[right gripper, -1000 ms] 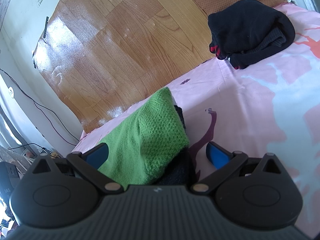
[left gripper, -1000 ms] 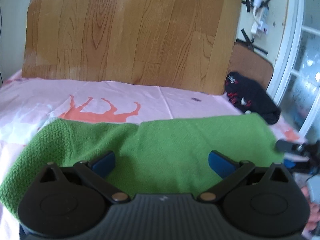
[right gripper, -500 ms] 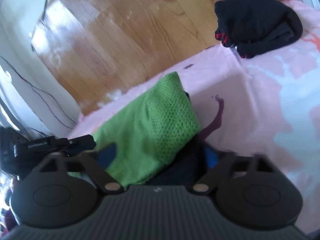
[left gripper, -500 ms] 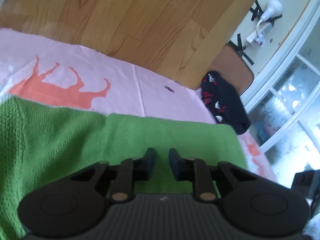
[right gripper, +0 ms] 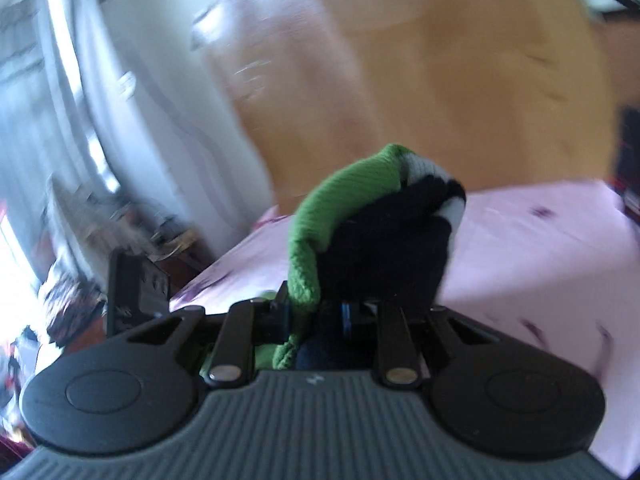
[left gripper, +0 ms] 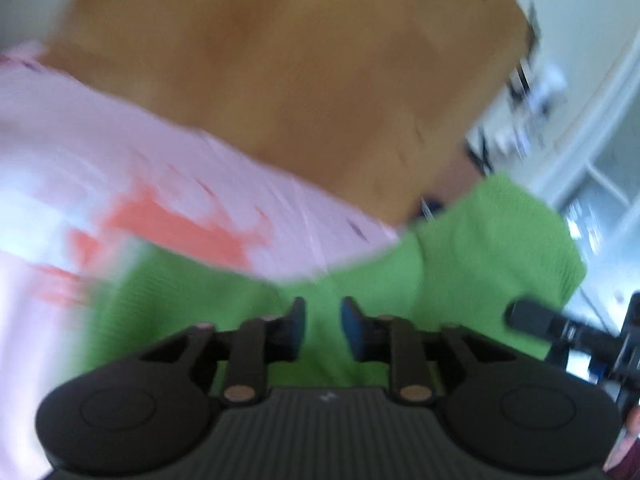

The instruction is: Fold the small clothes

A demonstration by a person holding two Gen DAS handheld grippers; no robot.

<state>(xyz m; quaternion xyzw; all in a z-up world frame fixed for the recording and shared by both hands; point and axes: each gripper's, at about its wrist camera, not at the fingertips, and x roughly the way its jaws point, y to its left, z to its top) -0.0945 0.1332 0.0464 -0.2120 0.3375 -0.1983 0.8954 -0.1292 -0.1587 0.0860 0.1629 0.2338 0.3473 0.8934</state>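
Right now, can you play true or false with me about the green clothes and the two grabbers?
1. The green garment is partly lifted off the pink sheet. True.
2. The right gripper has nothing between its fingers. False: green and black fabric is pinched there, and its jaws are closing.
3. The sheet is plain blue. False: it is pink with orange shapes.
4. The left gripper has green cloth between its fingers. True, though its jaws are opening a little.
5. A wood-pattern board stands behind the sheet. True.
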